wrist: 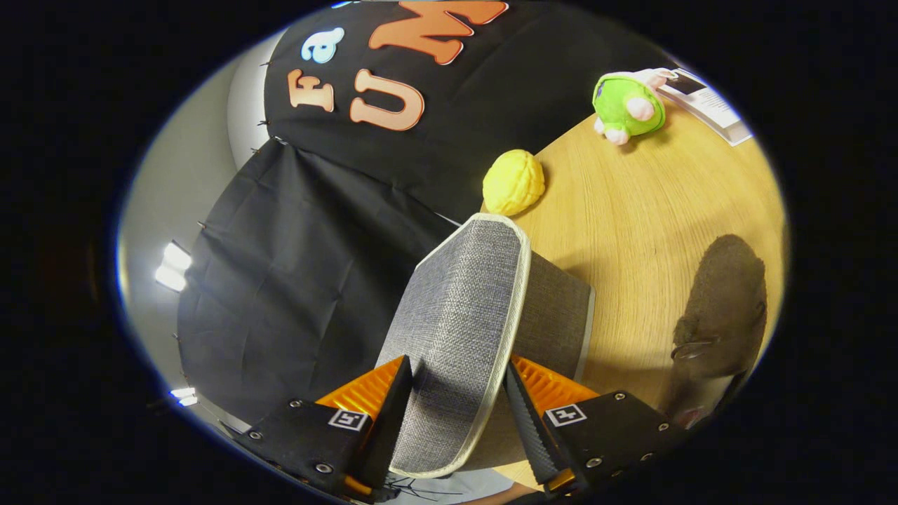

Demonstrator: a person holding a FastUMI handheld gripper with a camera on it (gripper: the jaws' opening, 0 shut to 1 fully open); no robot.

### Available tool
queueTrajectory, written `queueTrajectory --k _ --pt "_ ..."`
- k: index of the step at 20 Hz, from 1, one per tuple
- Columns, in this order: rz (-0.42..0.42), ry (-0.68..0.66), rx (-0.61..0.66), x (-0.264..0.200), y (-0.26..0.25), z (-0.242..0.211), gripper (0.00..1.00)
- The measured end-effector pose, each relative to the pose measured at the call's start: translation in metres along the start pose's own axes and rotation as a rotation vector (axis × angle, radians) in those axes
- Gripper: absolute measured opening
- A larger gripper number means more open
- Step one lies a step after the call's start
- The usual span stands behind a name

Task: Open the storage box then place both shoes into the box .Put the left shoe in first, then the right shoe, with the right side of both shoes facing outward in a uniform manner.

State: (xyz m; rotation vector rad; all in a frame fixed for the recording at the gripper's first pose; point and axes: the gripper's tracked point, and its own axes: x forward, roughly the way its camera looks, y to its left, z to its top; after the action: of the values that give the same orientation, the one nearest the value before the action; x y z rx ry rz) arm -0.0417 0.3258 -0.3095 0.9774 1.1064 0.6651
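The grey fabric lid (463, 315) of the storage box, edged in pale piping, stands between my fingers, and my gripper (459, 393) is shut on it. The lid is lifted and tilted, with the grey box body (561, 308) just behind it on the wooden table (631, 217). One dark brown shoe (722, 308) lies on the table to the right of the box, partly cut off by the view.
Beyond the box a yellow textured ball (513, 182) rests near the table's far edge. Farther back right sit a green and pink plush toy (628, 105) and a white booklet (708, 105). Black cloth hangs behind the table.
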Motion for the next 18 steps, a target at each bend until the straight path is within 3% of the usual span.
queueTrajectory --k 9,16,18 --pt "-0.006 -0.005 -0.024 -0.006 0.000 0.003 0.75" --pt "0.108 -0.075 0.026 -0.019 0.019 0.023 0.75" --pt "0.068 -0.021 0.005 -0.009 0.009 0.011 0.74"
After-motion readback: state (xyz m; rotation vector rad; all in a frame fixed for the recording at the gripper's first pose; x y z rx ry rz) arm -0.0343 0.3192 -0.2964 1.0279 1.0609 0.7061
